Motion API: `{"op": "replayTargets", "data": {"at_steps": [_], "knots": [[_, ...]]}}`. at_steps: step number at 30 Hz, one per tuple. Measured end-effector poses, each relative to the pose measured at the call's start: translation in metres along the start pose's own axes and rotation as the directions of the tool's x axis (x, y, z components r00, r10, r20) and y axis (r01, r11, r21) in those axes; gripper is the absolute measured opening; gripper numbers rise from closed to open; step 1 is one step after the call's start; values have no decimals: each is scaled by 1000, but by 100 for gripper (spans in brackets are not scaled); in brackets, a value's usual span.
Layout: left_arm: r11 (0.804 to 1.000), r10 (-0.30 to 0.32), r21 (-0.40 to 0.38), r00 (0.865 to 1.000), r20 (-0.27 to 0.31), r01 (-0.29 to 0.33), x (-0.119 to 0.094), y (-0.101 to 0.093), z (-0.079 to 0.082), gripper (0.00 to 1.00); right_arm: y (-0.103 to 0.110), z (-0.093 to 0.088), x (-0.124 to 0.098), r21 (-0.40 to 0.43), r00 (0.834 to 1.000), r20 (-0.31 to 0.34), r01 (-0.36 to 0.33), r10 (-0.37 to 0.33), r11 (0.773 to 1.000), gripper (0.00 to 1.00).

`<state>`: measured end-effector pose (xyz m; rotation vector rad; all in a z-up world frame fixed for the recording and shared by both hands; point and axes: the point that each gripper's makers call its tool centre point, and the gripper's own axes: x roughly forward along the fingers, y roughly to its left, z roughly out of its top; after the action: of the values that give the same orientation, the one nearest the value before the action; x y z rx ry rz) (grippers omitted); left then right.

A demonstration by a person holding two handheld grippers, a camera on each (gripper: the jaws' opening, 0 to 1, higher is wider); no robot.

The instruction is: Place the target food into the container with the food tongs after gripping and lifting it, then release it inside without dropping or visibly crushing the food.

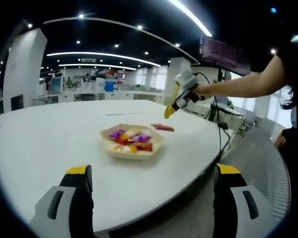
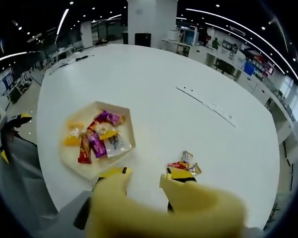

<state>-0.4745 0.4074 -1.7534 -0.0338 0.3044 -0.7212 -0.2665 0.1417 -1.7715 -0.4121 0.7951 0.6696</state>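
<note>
Two grippers over a big white round table (image 1: pixel 49 144), and the action sits at its middle. In the left gripper view, the left gripper (image 1: pixel 151 186) hangs low at the near edge, jaws spread wide apart with nothing between them. Ahead of it sits the pale hexagonal tray (image 1: pixel 132 141) piled with wrapped sweets (image 1: pixel 131 139) in purple, orange and red. Just beyond the tray, to its right, a red-wrapped candy (image 1: pixel 163 127) lies loose on the tabletop. Up high on the right, a person's hand (image 1: pixel 202 91) carries the right gripper (image 1: pixel 170 112) above that candy. From the right gripper view, its yellow tongs (image 2: pixel 144 181) stand apart, gripping nothing, the candy (image 2: pixel 184 163) lying on the table just past their right tip and the tray (image 2: pixel 97 139) to the left.
</note>
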Motion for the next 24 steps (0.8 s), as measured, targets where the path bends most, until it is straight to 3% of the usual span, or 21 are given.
{"op": "replayTargets", "data": {"at_steps": [15, 24], "knots": [[1000, 7, 9, 1000, 28, -8, -1, 0, 4, 98, -43, -41, 30, -30, 997, -30, 67, -68, 997, 30], [1000, 8, 12, 1000, 19, -8, 0, 1, 2, 98, -59, -44, 42, -9, 996, -27, 81, -82, 997, 31]]}}
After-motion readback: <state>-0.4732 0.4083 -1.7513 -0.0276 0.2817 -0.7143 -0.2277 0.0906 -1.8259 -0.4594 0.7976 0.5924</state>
